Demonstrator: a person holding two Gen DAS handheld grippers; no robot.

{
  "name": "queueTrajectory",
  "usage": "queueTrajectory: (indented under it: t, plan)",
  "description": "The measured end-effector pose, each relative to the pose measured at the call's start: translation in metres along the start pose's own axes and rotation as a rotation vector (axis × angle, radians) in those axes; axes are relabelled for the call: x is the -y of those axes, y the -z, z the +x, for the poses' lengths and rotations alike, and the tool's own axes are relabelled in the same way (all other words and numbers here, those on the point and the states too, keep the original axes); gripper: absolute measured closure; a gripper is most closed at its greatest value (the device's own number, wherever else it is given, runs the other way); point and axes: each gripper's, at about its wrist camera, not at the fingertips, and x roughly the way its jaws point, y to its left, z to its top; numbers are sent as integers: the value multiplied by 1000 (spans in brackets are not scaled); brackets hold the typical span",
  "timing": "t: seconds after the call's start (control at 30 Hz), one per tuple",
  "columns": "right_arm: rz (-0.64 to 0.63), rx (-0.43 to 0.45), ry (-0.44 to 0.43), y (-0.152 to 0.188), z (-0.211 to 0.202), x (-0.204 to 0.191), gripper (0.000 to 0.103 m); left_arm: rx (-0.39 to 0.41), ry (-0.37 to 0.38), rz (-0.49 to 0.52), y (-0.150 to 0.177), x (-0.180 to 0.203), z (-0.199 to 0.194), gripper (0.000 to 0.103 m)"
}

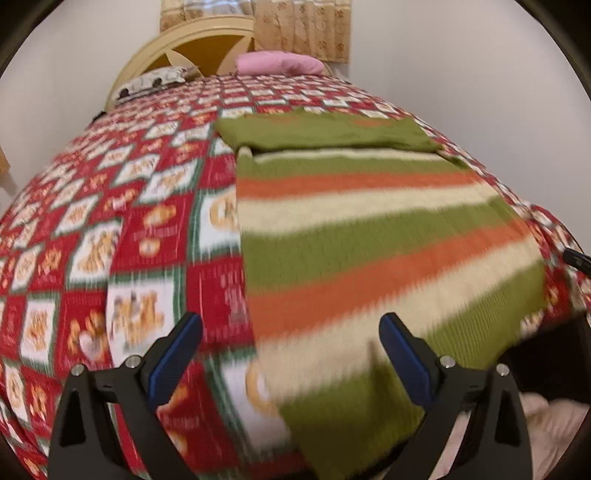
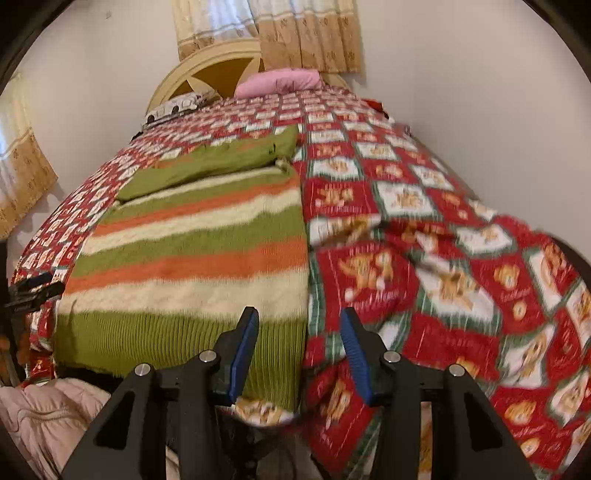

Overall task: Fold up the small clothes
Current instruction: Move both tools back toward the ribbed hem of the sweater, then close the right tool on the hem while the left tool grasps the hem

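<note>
**Both grippers open over the striped sweater at the foot of the bed**

Grippers first: my left gripper (image 1: 290, 325) has its blue pads spread wide with nothing between them, hanging above the sweater's left edge near the foot of the bed. My right gripper (image 2: 299, 321) stands with its fingers apart too, though narrower, and nothing is pinched; the sweater's right edge runs up between its pads in the right wrist view.

Just below the fingers lies the striped sweater (image 1: 369, 236), green, orange and cream bands running across, spread flat on the bedspread (image 1: 110, 221). Its green ribbed hem sits at the near edge of the bed. Both long sides look straight, and the left one runs away from me in a clean line. At the far end a green folded part (image 1: 325, 131) lies across the sweater's top, reaching past it to the left.

Left of the sweater the red checked bedspread is bare and flat. To its right, in the right wrist view, the bedspread (image 2: 443, 258) is rumpled into a ridge and drapes off the bed's side. A pale quilted cloth (image 2: 48, 413) sits below the near edge.

Farther back a pink pillow (image 1: 279, 62) and a patterned pillow (image 1: 153, 81) rest against the cream headboard (image 1: 192, 40), with curtains (image 1: 303, 26) behind.
</note>
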Motion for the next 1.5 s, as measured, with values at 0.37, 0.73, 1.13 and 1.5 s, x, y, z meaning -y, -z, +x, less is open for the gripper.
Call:
queueTrajectory:
  t: [0.37,0.73,1.13,1.5]
  plan:
    - [30,-144,-65,30,42,-6,56,-93,158,-28,41,5,-2,21]
    - [-22,-202,-115,37,62,-21,56,-122,214,-33,58,8,-14,39]
    - [14,-209,-304,25,48,-24,99,-158,201,-29,50,11,-11,95]
    - [152,-48,-497,-88,54,-28,100,-78,277,-146,-33,-6,0,98]
